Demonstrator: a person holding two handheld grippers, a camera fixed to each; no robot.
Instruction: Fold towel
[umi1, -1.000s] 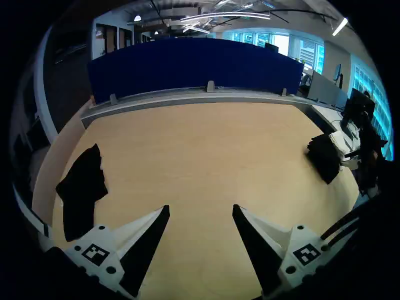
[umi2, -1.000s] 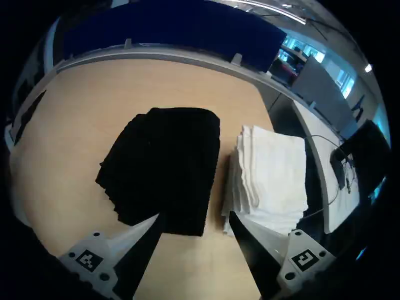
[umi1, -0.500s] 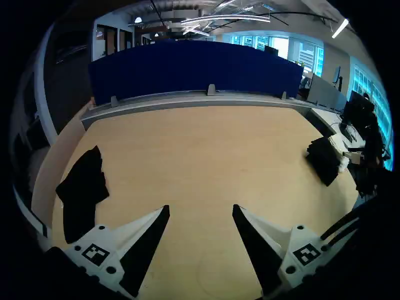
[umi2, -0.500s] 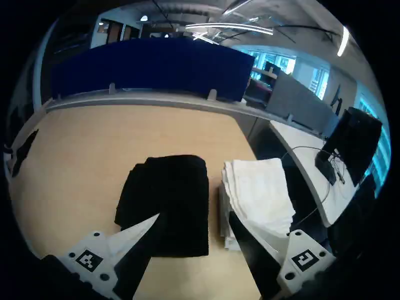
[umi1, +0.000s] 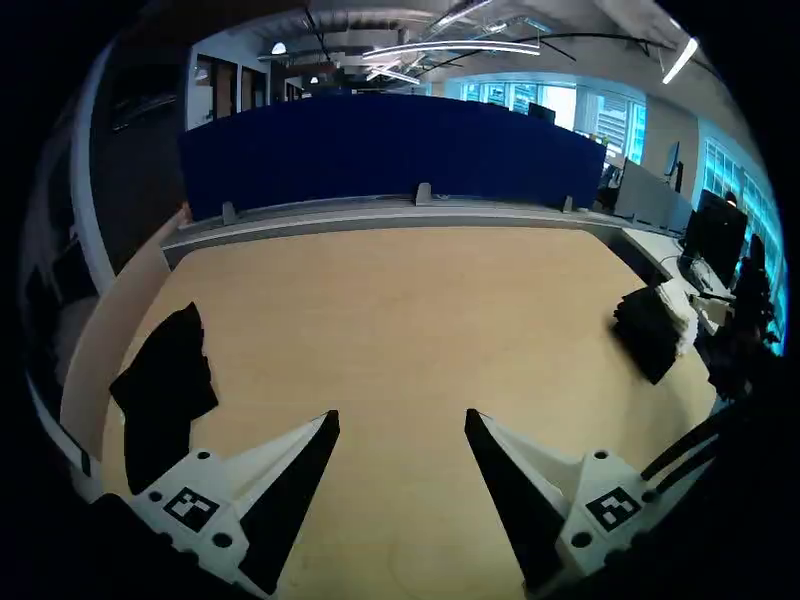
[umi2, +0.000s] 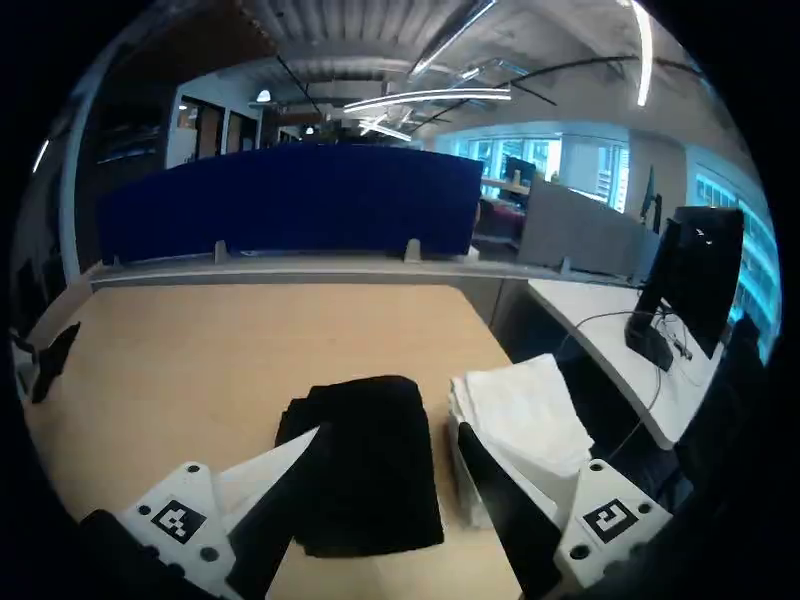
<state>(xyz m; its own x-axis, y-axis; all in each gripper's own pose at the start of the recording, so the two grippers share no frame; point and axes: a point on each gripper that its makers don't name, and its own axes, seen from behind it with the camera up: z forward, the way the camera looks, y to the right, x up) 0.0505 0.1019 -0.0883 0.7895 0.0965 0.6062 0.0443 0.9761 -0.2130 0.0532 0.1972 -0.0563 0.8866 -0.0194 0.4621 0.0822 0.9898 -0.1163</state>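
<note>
Left gripper view | table (umi1: 400, 300) | blue partition (umi1: 400, 140) | left hand-held gripper (umi1: 401, 413) spread | right hand-held gripper (umi2: 389, 427) spread

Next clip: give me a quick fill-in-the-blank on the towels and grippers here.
1. The towel pile beside the black folded stack is ____ in colour.
2. The left gripper and the right gripper both stand ____, holding nothing.
3. In the left gripper view, a loose black towel lies toward the ____ side of the table.
Missing words: white; open; left.
</note>
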